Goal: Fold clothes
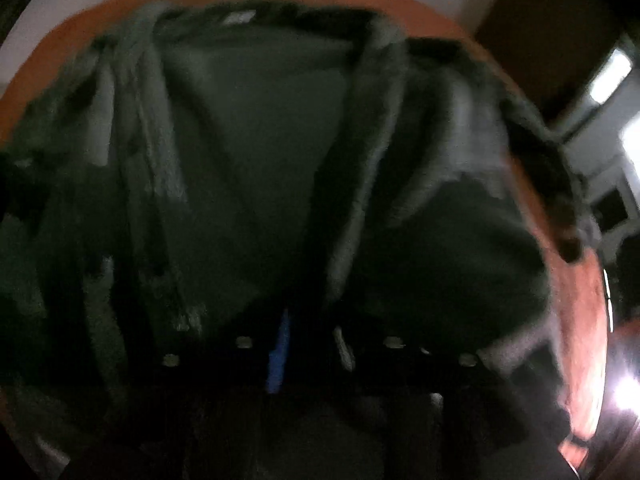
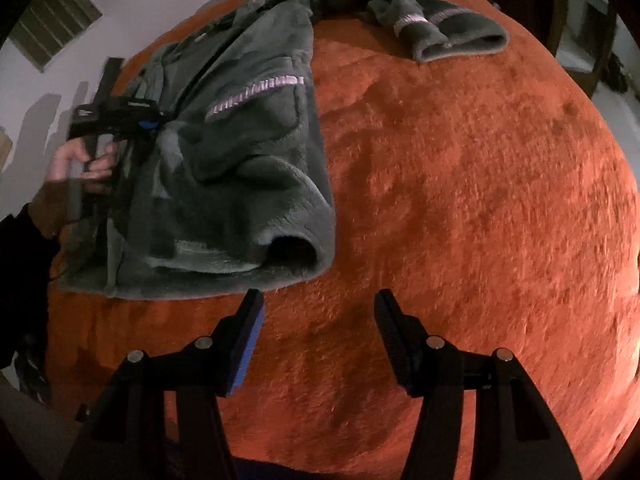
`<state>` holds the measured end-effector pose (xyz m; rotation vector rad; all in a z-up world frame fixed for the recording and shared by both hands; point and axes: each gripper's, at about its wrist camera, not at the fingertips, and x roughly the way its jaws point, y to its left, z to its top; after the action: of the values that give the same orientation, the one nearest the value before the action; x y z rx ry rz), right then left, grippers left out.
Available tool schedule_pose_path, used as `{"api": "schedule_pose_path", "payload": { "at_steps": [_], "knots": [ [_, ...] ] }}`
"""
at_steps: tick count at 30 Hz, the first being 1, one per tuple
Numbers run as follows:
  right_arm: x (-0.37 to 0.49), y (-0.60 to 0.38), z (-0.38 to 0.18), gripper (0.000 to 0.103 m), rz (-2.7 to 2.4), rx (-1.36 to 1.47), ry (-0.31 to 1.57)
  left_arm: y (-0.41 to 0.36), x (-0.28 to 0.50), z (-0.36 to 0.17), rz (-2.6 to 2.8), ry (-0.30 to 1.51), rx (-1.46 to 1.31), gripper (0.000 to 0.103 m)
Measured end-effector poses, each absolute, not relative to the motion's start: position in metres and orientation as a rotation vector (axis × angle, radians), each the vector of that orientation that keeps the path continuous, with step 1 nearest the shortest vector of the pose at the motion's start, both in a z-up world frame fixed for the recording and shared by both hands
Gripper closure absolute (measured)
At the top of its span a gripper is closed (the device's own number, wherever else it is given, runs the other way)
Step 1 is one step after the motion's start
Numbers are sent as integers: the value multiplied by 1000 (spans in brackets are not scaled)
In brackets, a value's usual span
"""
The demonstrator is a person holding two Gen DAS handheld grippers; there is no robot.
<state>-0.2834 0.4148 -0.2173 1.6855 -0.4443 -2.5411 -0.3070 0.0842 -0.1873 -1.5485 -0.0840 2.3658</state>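
Fleece robe [image 2: 248, 152] lies partly doubled on an orange plush blanket [image 2: 460, 200], one sleeve [image 2: 440, 28] trailing away. Left gripper [image 2: 158, 124] pinches its near-side edge, seemingly mid-fold; right gripper [image 2: 318, 316] hovers agape, empty. Next, the sleeve likely needs gathering. White walls surround.

Nothing here can be read from where I stand; the left hand-held gripper [image 2: 154, 124] carries a small pale label on its black body, but the marks on it are too small and smeared to make out. A pale tag [image 1: 239, 19] sits at the collar of the green robe [image 1: 256, 152] in the left wrist view; it is blurred to a bare patch, with no letters or numbers legible.
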Motion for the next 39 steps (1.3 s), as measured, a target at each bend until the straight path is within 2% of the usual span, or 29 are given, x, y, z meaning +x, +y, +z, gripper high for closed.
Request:
{"api": "schedule_pose_path", "payload": {
  "at_steps": [3, 8, 13, 14, 15, 16, 17, 23, 28, 31, 34, 37, 38, 39],
  "knots": [
    [-292, 418, -215, 47, -2564, 1662, -428, 82, -272, -170, 2329, -132, -1495, 48],
    [-301, 418, -223, 47, -2594, 1663, -282, 86, -190, -193, 2048, -262, -1629, 47],
    [-301, 412, -232, 47, -2588, 1668, -160, 106, -143, -228, 1931, -248, -1756, 47],
    [-301, 410, -232, 47, -2591, 1660, -159, 109, -142, -226, 1954, -241, -1728, 49],
    [-301, 408, -231, 47, -2595, 1651, -158, 111, -140, -224, 1976, -230, -1702, 79],
    [-302, 406, -231, 47, -2598, 1645, -154, 114, -139, -224, 1988, -180, -1705, 101],
    [-302, 404, -231, 47, -2598, 1643, -150, 117, -138, -224, 2001, -135, -1708, 103],
    [-300, 404, -227, 47, -2625, 1632, -186, 88, -110, -197, 2105, -165, -1692, 103],
    [-300, 406, -232, 47, -2629, 1659, -212, 62, -90, -194, 2110, 16, -1675, 103],
    [-301, 406, -236, 47, -2625, 1682, -215, 54, -89, -198, 2104, -29, -1705, 103],
    [-301, 400, -238, 47, -2621, 1706, -144, 48, -97, -201, 2039, -188, -1750, 98],
    [-298, 383, -247, 47, -2581, 1750, 47, 46, -105, -204, 1991, -302, -1767, 74],
    [-296, 378, -249, 47, -2575, 1757, 116, 44, -108, -204, 1985, -331, -1769, 62],
    [-295, 375, -249, 47, -2578, 1755, 155, 44, -112, -204, 1981, -356, -1764, 55]
  ]
}}
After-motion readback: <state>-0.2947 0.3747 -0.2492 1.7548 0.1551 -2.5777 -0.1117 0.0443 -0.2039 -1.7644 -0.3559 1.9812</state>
